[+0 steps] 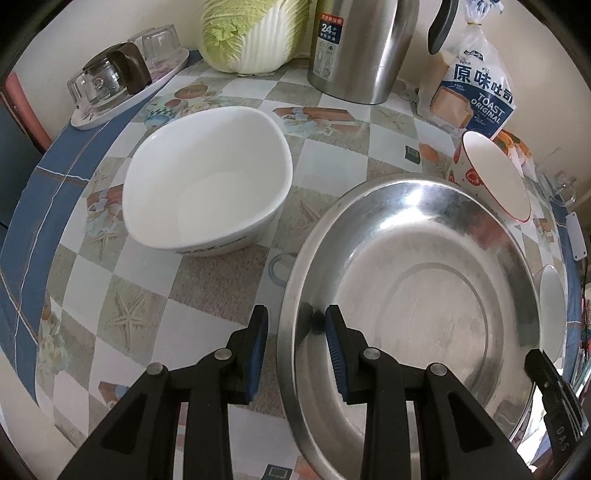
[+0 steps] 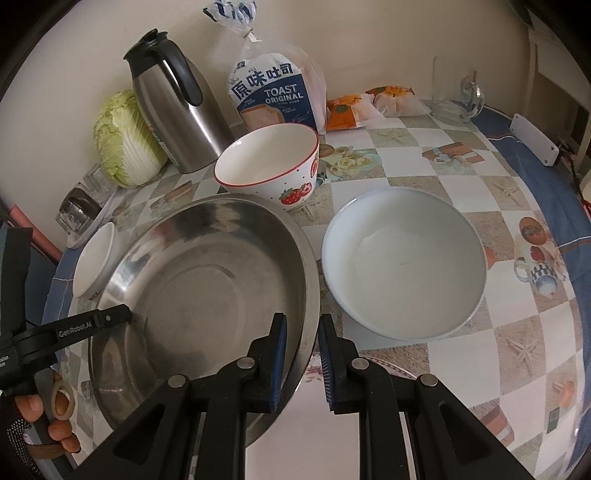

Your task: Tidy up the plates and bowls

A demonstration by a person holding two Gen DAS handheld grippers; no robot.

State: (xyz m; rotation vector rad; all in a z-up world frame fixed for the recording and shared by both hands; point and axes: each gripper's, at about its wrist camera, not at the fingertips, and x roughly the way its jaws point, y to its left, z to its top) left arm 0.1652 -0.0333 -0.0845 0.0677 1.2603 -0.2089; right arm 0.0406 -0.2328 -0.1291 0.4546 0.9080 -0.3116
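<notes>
A large steel basin (image 1: 424, 295) (image 2: 207, 288) is between both grippers. My left gripper (image 1: 295, 325) straddles its left rim, one finger outside and one inside, jaws apart with a gap around the rim. My right gripper (image 2: 303, 328) straddles its right rim the same way, also with a gap. A white squarish bowl (image 1: 207, 184) (image 2: 94, 266) sits left of the basin. A strawberry-print bowl (image 2: 269, 166) (image 1: 491, 177) stands behind it. A pale blue round bowl (image 2: 404, 262) sits to its right.
Against the wall stand a steel thermos jug (image 2: 173, 107) (image 1: 362, 48), a napa cabbage (image 2: 125, 140) (image 1: 255, 33), a toast bag (image 2: 277, 92) (image 1: 476, 92), a tray of upturned glasses (image 1: 125, 77), orange snack packets (image 2: 373, 103) and a glass mug (image 2: 454, 88). The checked tablecloth (image 2: 480, 350) covers a round table.
</notes>
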